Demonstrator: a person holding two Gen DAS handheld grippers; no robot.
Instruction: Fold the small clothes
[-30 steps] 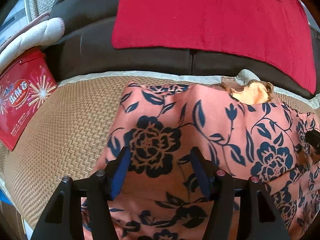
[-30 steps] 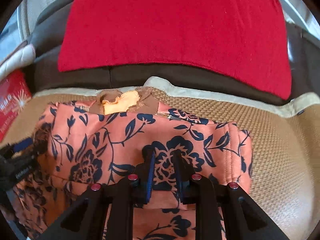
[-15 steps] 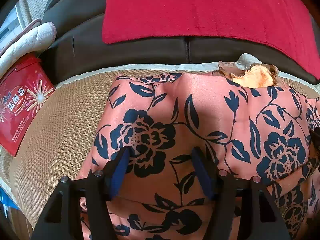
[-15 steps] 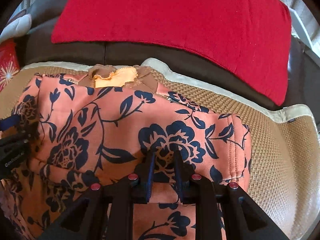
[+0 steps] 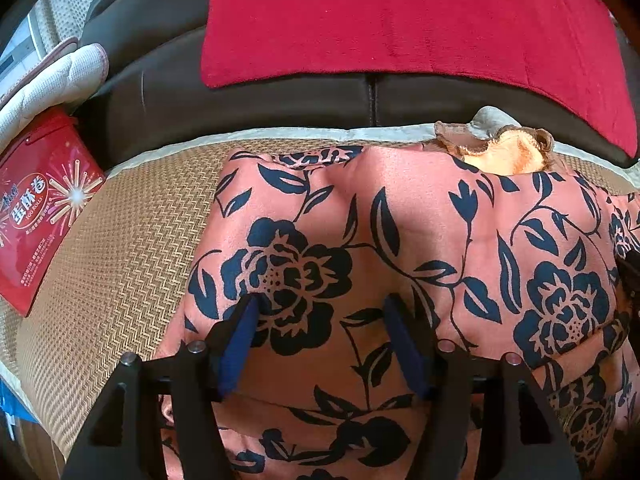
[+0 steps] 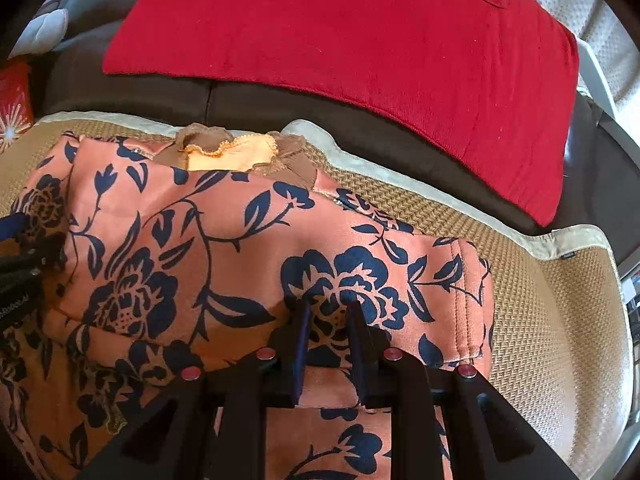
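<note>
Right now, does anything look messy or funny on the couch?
Yes. A tan and orange frilly cloth lies crumpled, half tucked under the far edge of the flowery garment. The garment itself looks rumpled, not flat. A red box leans tilted at the mat's left edge.

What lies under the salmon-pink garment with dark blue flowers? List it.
Under the salmon-pink floral garment lies a tan woven mat. A small orange cloth with brown frilled trim pokes out at its far edge, partly beneath. How far that cloth extends underneath is covered.
</note>
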